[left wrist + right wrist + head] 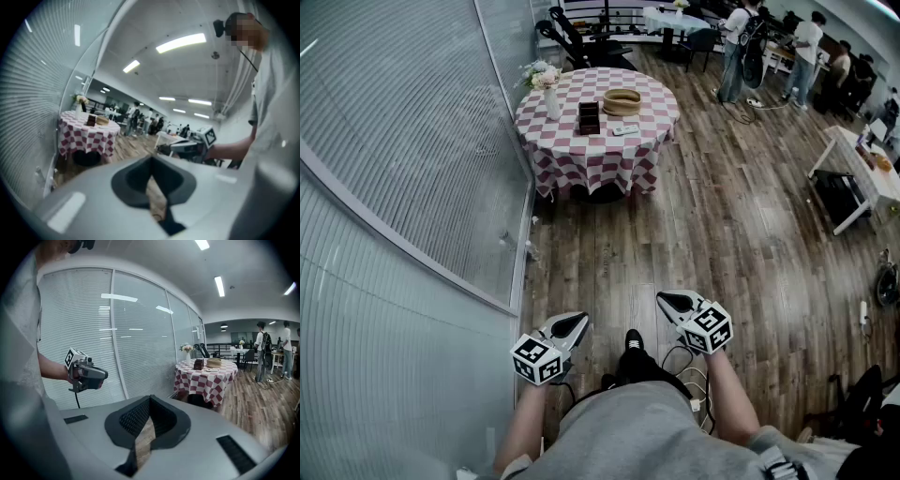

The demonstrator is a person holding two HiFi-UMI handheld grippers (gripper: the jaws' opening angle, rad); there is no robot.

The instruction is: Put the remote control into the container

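left gripper [578, 320] + right gripper [665, 299]: shut, empty | risk: jaws unopened at far tabletop [567, 141], remote control [625, 129] could get shoved off

Wooden plank floor [703, 234], a soft sheen on it; checked cloth [591, 155] hangs in soft matt folds; the glass wall [441, 309] shines smooth over ribbed blinds [384, 112]; right gripper [150, 398] shows a matt grey plastic shell, its pads [133, 418] dark and finely ridged

Head camera looks steeply down; gripper views share the far table [204, 380].
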